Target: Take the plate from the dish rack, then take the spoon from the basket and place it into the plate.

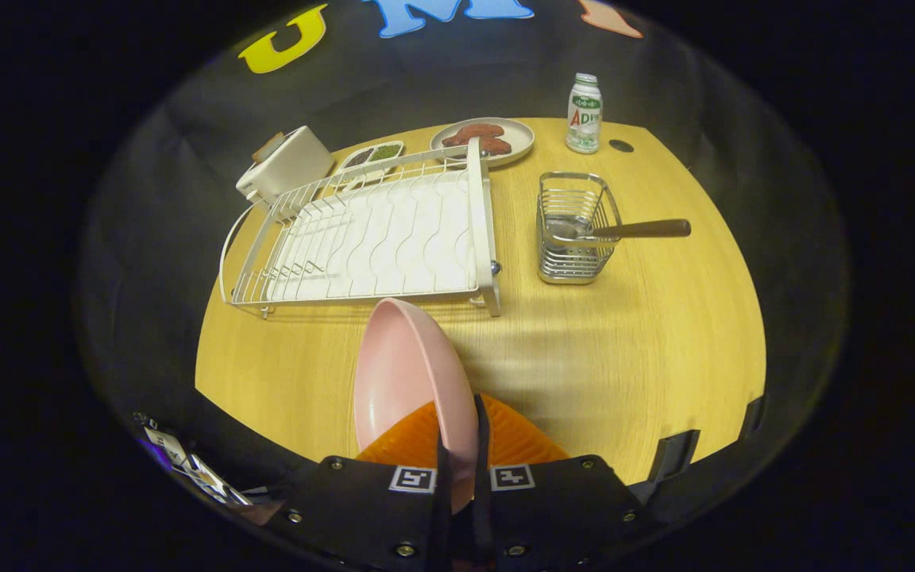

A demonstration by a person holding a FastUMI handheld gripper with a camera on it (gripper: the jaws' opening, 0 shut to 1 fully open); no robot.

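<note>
While the pink plate (406, 373) stands on edge, long axis running ahead, the tongs (457, 457) pinch its rim, nearly closed.

Hand-held gripper (460, 453): black screw-studded body, two square black-and-white markers, ribbed finger pads

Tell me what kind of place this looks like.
Probably a mock kitchen tabletop set up in a recording booth. A white dish rack, a wire basket holding a spoon and a dish of food sit on a wooden table; the gripper is shut on a pink plate.
</note>
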